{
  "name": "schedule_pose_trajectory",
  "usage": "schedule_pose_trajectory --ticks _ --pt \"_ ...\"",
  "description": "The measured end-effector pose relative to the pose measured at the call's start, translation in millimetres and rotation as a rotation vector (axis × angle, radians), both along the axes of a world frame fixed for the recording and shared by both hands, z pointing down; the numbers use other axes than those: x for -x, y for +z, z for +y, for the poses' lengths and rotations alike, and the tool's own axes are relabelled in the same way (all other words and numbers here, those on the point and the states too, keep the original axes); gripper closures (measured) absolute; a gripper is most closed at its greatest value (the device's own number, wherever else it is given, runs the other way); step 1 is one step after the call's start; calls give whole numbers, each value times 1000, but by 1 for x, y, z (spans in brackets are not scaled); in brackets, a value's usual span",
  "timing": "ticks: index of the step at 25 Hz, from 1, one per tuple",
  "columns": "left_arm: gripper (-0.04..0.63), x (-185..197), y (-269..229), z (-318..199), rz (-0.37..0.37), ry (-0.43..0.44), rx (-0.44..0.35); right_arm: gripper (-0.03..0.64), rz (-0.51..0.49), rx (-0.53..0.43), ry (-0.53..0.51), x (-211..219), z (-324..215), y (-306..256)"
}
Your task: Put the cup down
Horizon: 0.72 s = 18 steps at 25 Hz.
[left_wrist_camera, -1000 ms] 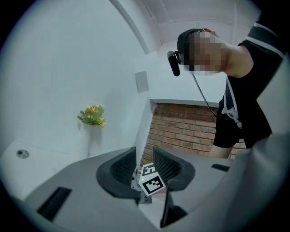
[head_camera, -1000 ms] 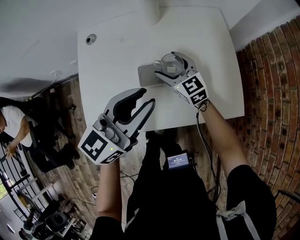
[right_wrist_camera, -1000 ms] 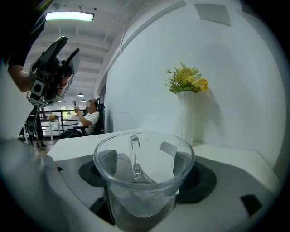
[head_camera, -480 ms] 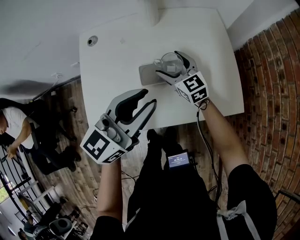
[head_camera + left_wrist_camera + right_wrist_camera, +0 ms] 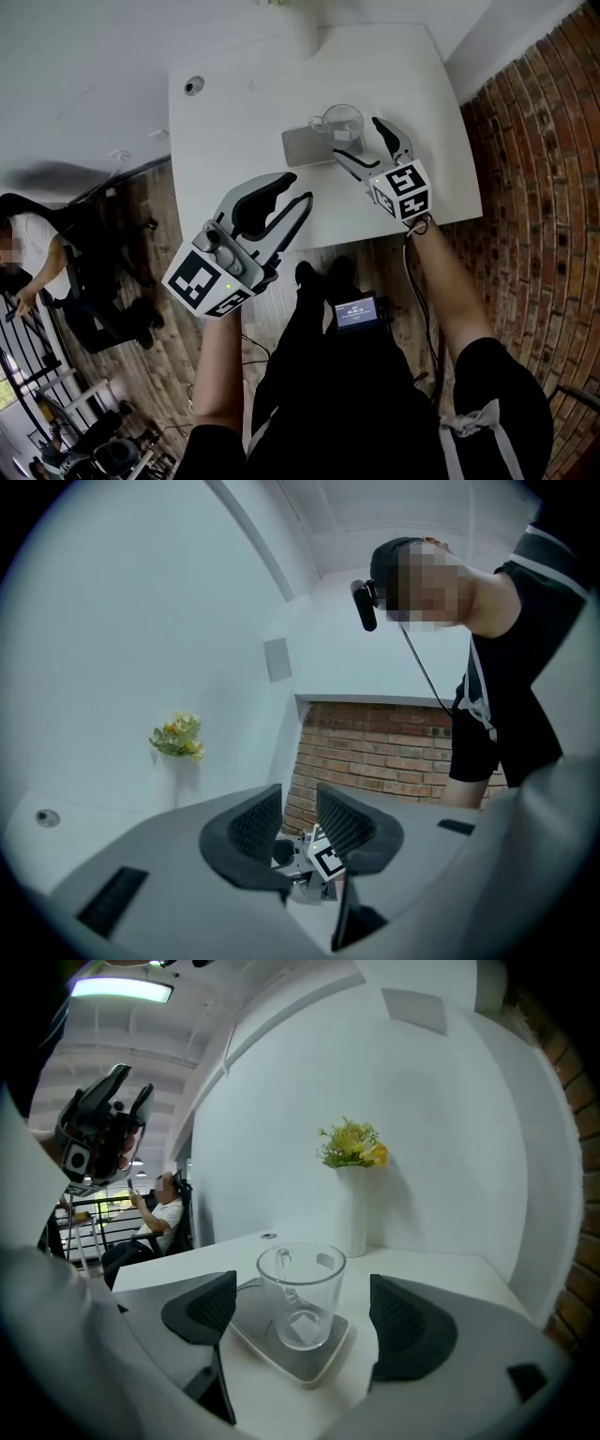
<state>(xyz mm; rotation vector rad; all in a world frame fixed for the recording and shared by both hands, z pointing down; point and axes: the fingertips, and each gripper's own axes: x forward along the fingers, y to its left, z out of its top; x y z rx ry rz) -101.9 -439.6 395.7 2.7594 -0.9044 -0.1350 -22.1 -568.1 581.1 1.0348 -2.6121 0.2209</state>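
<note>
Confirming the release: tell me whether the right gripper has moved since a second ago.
Yes. The right gripper has drawn back toward the near edge of the table, off the cup, which stands free on the grey tray.

Cup (image 5: 300, 1288) stands on tray (image 5: 319, 1358), on bench (image 5: 234, 131) — vase (image 5: 353, 1218) behind it, right gripper (image 5: 360, 139) just before it.

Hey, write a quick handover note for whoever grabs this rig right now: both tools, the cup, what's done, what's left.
The left tool is open and empty, held by the front edge of the white table.
The right tool is open, with gaps between its jaws and the cup.
The cup stands upright on the grey coaster.
Done: the cup is down and let go.
Left: probably just draw the right tool back clear.
</note>
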Motion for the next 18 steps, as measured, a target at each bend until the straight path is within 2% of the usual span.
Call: schedule_pose_trajectory --ticks 5,11,14,18 --pt "473 -2 -19 11 8 28 -36 179 7 -23 36 -17 8 -35" --pt "479 2 -31 22 -6 32 -63 183 -12 -34 -44 -9 43 -88" --pt "480 12 -38 28 -4 28 -78 206 -34 -41 -71 -5 64 -115" --pt "483 27 -46 34 20 11 -94 379 -137 -27 -55 -12 92 -149"
